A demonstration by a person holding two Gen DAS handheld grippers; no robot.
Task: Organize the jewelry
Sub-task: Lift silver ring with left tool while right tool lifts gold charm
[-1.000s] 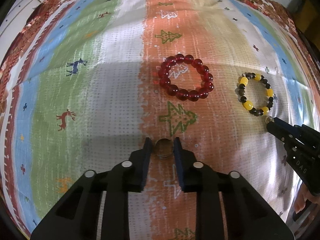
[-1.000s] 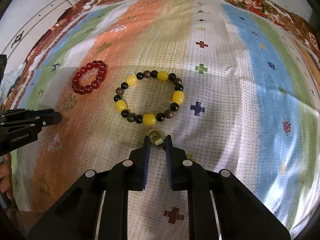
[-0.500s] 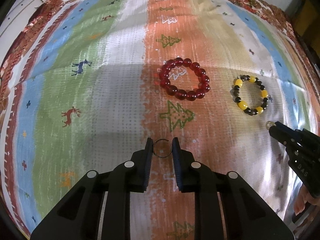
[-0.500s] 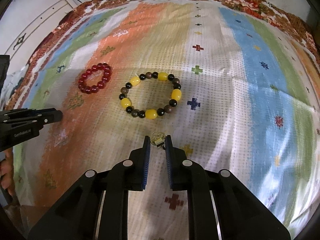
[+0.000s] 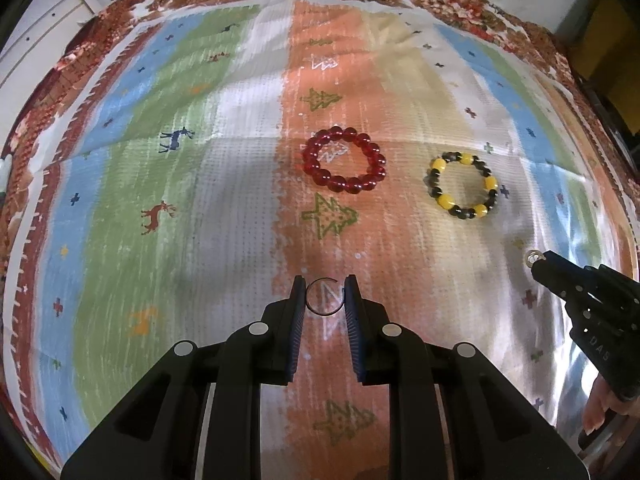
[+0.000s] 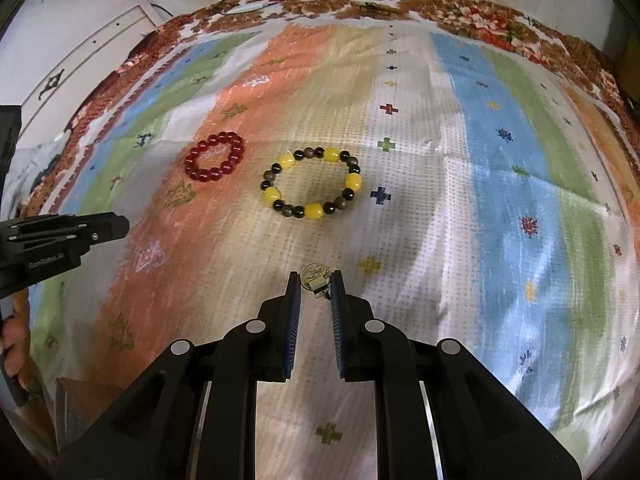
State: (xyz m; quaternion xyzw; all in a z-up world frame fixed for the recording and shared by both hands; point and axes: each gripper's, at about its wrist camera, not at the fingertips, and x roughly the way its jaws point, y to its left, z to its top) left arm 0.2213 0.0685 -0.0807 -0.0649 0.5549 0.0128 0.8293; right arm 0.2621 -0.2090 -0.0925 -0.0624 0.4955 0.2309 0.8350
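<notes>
While my left tongs (image 5: pixel 325 295) pinch a thin open ring (image 5: pixel 325 297), only the right view shows my right tongs (image 6: pixel 316 285) gripping a gold charm (image 6: pixel 315 276), with the red bracelet (image 6: pixel 215 156) at ten o'clock and the yellow-black bracelet (image 6: pixel 312 184) at twelve on the patterned cloth (image 6: pixel 500 184).

Warm, uneven light on the striped cloth (image 5: pixel 240 208), a soft grey shadow pooling just ahead of the left gripper (image 5: pixel 325 295), glare whitening the right, fisheye bending and darkening every edge.
</notes>
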